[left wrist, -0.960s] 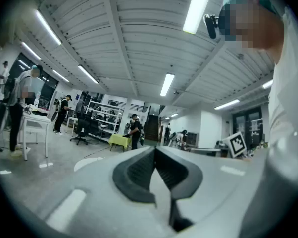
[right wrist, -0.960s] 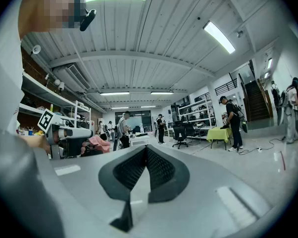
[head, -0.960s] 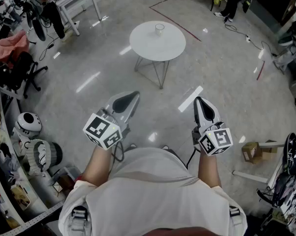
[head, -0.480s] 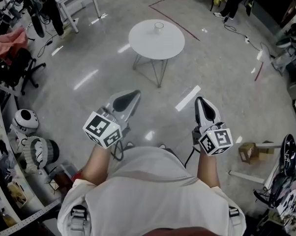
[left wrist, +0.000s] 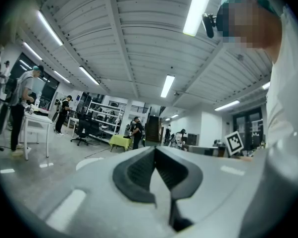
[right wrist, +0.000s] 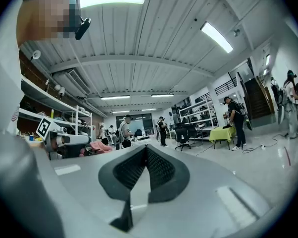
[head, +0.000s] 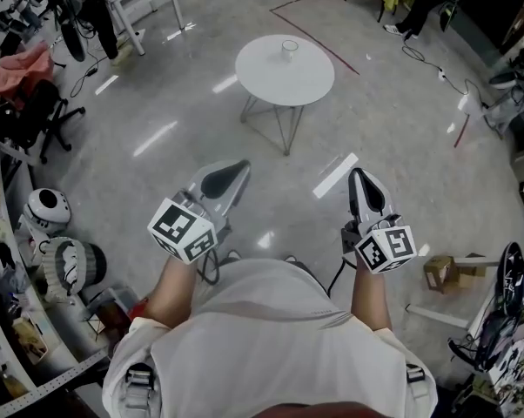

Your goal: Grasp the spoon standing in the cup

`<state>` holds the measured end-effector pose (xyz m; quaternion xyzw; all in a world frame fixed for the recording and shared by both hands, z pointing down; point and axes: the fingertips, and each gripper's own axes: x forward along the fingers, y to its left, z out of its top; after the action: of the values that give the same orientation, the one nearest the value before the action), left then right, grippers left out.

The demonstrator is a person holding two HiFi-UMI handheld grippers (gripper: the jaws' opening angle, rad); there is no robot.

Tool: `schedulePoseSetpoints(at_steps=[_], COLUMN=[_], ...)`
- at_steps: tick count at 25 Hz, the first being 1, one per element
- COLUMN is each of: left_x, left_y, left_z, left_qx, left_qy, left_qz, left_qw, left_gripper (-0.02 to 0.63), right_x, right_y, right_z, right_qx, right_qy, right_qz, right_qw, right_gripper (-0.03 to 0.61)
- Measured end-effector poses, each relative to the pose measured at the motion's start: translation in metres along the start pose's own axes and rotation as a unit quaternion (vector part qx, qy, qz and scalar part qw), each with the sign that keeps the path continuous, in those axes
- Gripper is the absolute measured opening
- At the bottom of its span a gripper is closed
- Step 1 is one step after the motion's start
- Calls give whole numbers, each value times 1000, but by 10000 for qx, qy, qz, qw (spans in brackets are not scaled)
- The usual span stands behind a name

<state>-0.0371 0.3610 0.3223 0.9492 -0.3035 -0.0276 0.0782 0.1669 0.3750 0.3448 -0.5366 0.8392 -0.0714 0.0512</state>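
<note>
Your right gripper (right wrist: 146,148), jaws together with nothing between, a yellow-green table (right wrist: 219,132) and people (right wrist: 235,114) far beyond.

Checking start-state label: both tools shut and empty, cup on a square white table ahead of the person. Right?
Wrong shape: the head view shows the white table is round, not square. The rest holds: cup on it ahead of the person, left tool and right tool shut and empty.
</note>
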Motion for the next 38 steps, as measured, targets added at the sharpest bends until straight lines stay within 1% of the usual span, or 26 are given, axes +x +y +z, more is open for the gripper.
schedulePoseSetpoints(at_steps=[2, 7, 12, 15, 17, 20, 23, 25, 30, 34, 38], left_x=[-13, -53, -84, -104, -105, -95, -79, -65, -26, 20, 78], left_y=[9, 43, 80, 106, 117, 131, 148, 160, 196, 212, 220], left_z=[2, 0, -7, -12, -14, -15, -17, -16, -7, 7, 18], left_qx=[-20, -88, -171, -309, -357, -395, -448, -408, -312, -165, -77], left_qy=[-4, -17, 11, 50, 45, 35, 77, 84, 64, 80, 63], left_qz=[45, 141, 116, 143, 156, 175, 198, 218, 497, 583, 582], left_qw=[10000, 9999, 9998, 9994, 9992, 9991, 9988, 9989, 9983, 9981, 9983], left_gripper=[2, 2, 2, 2, 2, 2, 2, 2, 2, 2, 2], right_x=[9, 34, 61, 77, 86, 98, 119, 137, 190, 229, 253], right_y=[14, 57, 90, 117, 120, 107, 90, 76, 39, 3, -52], right_z=[-2, -13, -25, -34, -38, -45, -43, -40, -37, -24, -12], right_qx=[15, -140, -218, -328, -358, -275, -251, -242, -160, -238, -193], right_qy=[32, 141, 219, 278, 352, 459, 434, 394, 357, 309, 319], right_qz=[35, 159, 95, 74, 79, 29, -8, 19, 192, 430, 420], right_qw=[10000, 9997, 9995, 9990, 9987, 9986, 9987, 9989, 9991, 9983, 9984], right_gripper=[6, 6, 6, 6, 6, 6, 6, 6, 6, 6, 6])
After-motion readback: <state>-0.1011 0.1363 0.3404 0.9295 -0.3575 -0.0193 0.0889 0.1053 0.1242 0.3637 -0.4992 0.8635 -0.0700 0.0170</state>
